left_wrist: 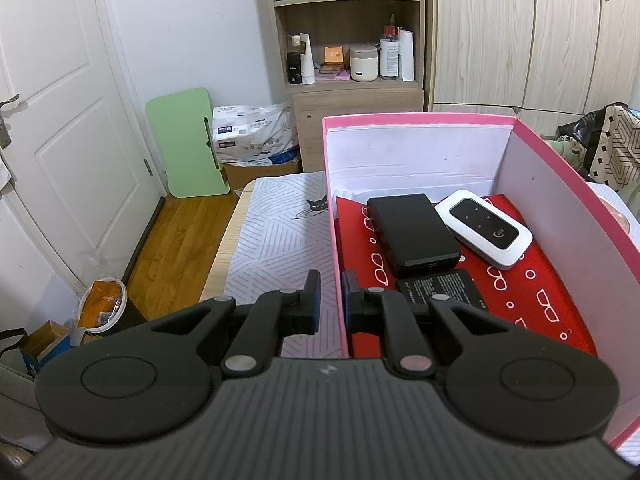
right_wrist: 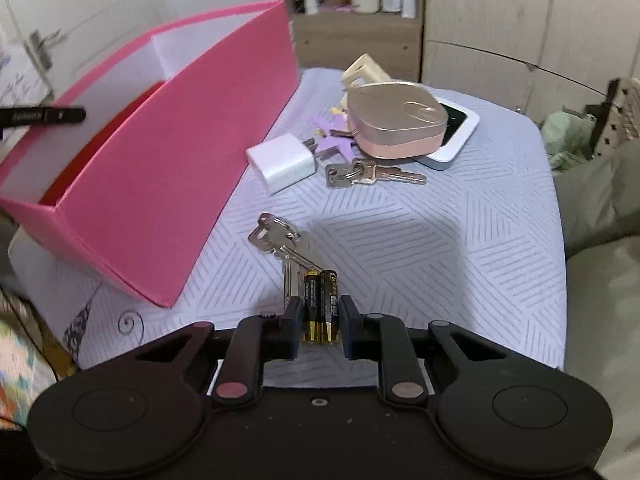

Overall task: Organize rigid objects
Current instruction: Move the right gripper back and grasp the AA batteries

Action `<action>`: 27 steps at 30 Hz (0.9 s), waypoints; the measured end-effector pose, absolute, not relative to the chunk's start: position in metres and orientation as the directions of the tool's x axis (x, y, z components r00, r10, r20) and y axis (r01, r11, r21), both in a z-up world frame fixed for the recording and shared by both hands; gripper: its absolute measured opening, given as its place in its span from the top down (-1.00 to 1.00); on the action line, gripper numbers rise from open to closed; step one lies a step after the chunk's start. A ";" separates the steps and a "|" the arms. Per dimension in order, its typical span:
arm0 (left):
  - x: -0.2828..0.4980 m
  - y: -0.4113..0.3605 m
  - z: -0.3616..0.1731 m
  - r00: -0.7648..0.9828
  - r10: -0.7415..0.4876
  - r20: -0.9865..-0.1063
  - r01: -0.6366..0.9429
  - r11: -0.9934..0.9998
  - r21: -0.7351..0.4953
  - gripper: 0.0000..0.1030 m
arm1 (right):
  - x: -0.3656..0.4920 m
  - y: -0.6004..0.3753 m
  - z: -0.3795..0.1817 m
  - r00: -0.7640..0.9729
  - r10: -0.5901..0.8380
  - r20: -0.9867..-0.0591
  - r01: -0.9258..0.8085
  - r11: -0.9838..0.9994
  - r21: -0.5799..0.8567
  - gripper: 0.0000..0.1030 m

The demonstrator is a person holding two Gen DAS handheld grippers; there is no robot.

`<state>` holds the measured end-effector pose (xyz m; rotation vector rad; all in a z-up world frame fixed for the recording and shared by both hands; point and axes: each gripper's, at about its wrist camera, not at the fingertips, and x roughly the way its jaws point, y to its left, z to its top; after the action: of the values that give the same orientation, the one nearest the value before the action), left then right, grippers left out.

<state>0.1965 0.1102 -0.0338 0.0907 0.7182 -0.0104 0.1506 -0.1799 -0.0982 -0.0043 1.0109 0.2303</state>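
Note:
A pink box [left_wrist: 568,208] with a red patterned floor holds a black case [left_wrist: 412,232], a white pocket router [left_wrist: 484,232] and a flat black battery [left_wrist: 444,290]. My left gripper [left_wrist: 331,300] straddles the box's left wall, one finger on each side, shut on it. In the right wrist view the box [right_wrist: 160,168] stands at the left. My right gripper [right_wrist: 319,320] is shut on two black-and-gold batteries [right_wrist: 320,304] just above the table cloth, next to a pair of silver keys [right_wrist: 280,244].
On the cloth lie a white charger cube [right_wrist: 284,162], purple clips [right_wrist: 334,142], a second key bunch [right_wrist: 368,174], a pink-and-gold tin [right_wrist: 396,120] on a white device [right_wrist: 456,132], and a cream clip [right_wrist: 364,70]. Shelves [left_wrist: 348,40] and wardrobe stand behind.

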 end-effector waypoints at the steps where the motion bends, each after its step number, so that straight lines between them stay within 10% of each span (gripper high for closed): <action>1: 0.197 0.111 -0.034 0.754 0.021 -0.657 0.041 0.996 0.078 0.77 | 0.153 -0.179 -0.098 0.497 0.189 -0.847 -0.202 0.974 0.098 0.54; 11: 0.198 0.115 -0.035 0.753 0.005 -0.658 0.041 0.998 0.055 0.77 | 0.161 -0.175 -0.097 0.493 0.200 -0.847 -0.222 0.970 0.100 0.57; 13: 0.197 0.114 -0.034 0.754 0.008 -0.657 0.041 0.997 0.060 0.77 | 0.161 -0.179 -0.092 0.519 0.209 -0.829 -0.208 0.971 0.115 0.96; 27: 0.197 0.111 -0.033 0.752 0.016 -0.658 0.039 0.997 0.069 0.76 | 0.171 -0.178 -0.093 0.480 0.216 -0.850 -0.220 0.968 0.122 0.81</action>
<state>0.1967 0.1107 -0.0332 0.0799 0.7191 -0.0125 0.1714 -0.1784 -0.0930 -0.0038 1.0367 0.2659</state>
